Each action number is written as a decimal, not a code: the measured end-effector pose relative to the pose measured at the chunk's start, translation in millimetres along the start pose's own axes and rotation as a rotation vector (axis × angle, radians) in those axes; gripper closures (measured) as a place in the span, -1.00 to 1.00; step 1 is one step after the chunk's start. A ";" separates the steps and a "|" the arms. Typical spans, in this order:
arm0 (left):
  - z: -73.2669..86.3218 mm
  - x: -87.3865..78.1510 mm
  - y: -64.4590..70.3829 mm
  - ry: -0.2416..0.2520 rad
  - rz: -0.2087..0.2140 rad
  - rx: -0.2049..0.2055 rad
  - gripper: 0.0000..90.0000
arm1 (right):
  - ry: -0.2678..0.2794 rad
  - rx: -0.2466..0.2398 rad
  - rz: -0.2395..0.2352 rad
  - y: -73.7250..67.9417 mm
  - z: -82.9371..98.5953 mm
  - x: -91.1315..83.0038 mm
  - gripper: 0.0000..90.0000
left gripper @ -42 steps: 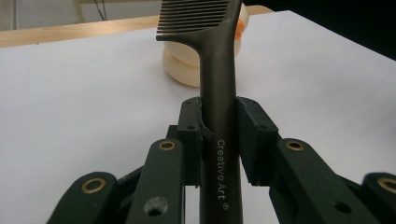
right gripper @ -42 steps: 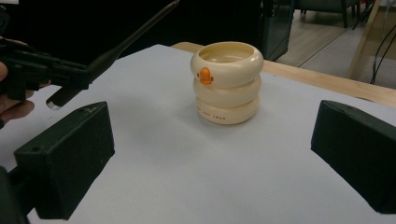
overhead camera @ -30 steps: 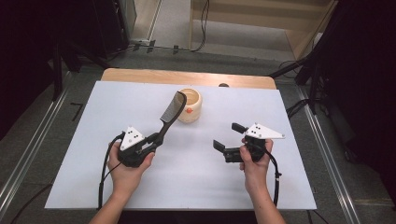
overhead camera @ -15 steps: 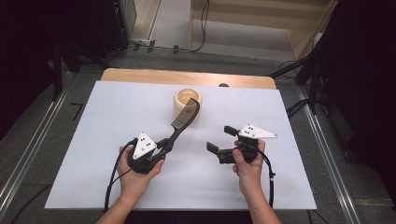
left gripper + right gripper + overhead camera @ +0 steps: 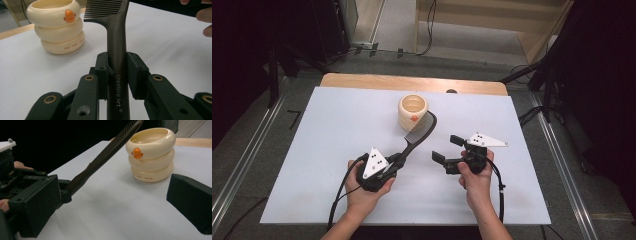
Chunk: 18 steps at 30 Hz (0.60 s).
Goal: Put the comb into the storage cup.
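A dark comb (image 5: 419,134) marked "Creative Art" sticks out of my left gripper (image 5: 399,159), which is shut on its handle (image 5: 117,50). The comb's toothed head reaches up to the right front of a cream ribbed cup (image 5: 414,111) with an orange duck mark (image 5: 69,15). I cannot tell whether comb and cup touch. My right gripper (image 5: 447,149) is open to the right of the comb, nothing between its jaws. In the right gripper view the comb (image 5: 110,147) slants across from the left, and the cup (image 5: 151,155) stands beyond the open gripper (image 5: 113,202).
Everything sits on a white board (image 5: 312,130) over a wooden table whose far edge (image 5: 362,80) shows. Dark stands and cables surround the table on the floor. A hand's fingers (image 5: 203,17) show at the top right of the left gripper view.
My left gripper has moved right and toward the person, swinging the comb's head from the cup's left to its right front. The right gripper has shifted left.
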State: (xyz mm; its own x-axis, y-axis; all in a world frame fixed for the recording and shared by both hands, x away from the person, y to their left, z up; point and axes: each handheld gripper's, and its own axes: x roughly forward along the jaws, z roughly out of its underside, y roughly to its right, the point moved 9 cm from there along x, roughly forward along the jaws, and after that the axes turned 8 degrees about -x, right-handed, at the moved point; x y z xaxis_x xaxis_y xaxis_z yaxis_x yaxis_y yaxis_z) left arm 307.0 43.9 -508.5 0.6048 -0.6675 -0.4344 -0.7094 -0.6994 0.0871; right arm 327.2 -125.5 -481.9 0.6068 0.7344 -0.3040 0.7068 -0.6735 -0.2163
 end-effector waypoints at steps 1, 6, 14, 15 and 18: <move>0.5 0.4 1.3 -0.002 0.003 0.002 0.60 | 0.000 0.007 -0.005 -0.2 0.1 0.5 -1.00; 4.7 3.7 5.0 -0.008 0.012 0.020 0.60 | -0.007 0.020 -0.008 -0.9 0.8 2.4 -1.00; 5.6 6.1 15.1 -0.010 0.039 0.039 0.60 | -0.023 0.039 -0.009 -0.3 4.3 6.3 -1.00; 5.8 6.3 16.2 -0.012 0.042 0.042 0.60 | -0.026 0.038 -0.007 -0.1 4.7 6.6 -1.00; 5.7 6.6 19.0 -0.011 0.049 0.046 0.60 | -0.030 0.051 -0.011 -0.3 5.9 7.3 -1.00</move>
State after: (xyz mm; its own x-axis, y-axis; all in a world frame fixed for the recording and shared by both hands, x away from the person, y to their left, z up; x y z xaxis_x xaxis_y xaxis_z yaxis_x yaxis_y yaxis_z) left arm 295.4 27.7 -514.9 0.5652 -0.6974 -0.4406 -0.7540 -0.6535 0.0672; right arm 329.4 -120.4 -489.5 0.5873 0.7394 -0.3291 0.6935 -0.6694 -0.2665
